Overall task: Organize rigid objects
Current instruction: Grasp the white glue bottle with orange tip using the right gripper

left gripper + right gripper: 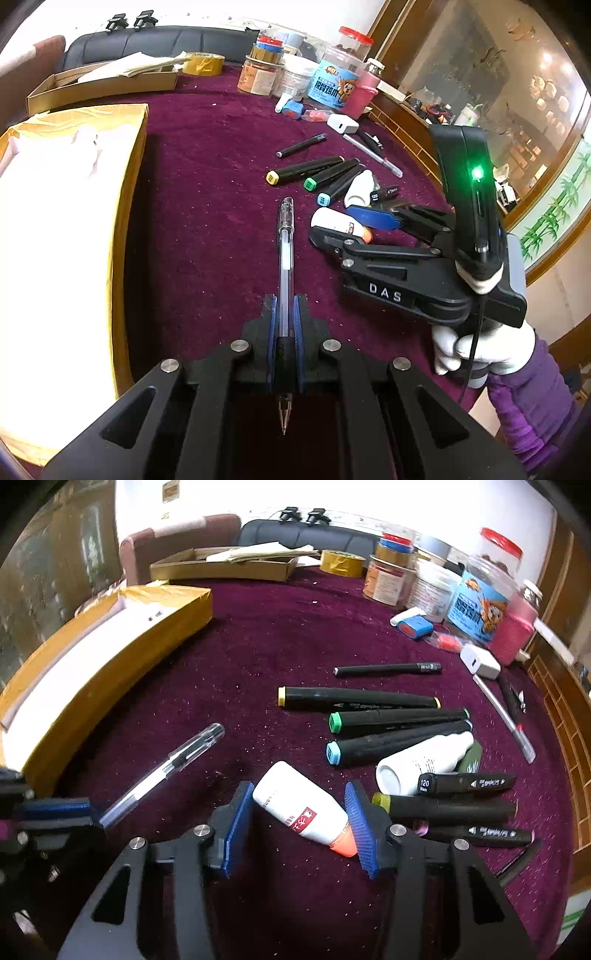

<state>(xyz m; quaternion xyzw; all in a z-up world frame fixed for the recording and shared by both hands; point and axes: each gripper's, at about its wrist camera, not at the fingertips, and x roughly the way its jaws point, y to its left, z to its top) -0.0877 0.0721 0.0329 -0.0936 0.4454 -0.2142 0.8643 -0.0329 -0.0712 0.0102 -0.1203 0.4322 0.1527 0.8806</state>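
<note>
My left gripper [284, 301] is shut on a clear ballpoint pen [285, 251], gripped near its black grip with the capped end pointing away and the tip toward the camera. The same pen [173, 764] sticks out of that gripper [92, 812] at the left edge of the right wrist view. My right gripper [299, 794] has a white glue bottle with an orange cap [295, 808] lying slantwise between its blue pads; one pad touches the base and the other the cap. From the left wrist view, the right gripper [338, 225] straddles that bottle [336, 221] on the maroon cloth.
Black markers with yellow [354, 698], green [395, 718] and blue [391, 744] caps lie beside a second white bottle [424, 760] and more markers [465, 782]. A gold open box [122, 672] stands on the left. Jars [476, 602], a tape roll [341, 563] and a cardboard tray [221, 570] line the back.
</note>
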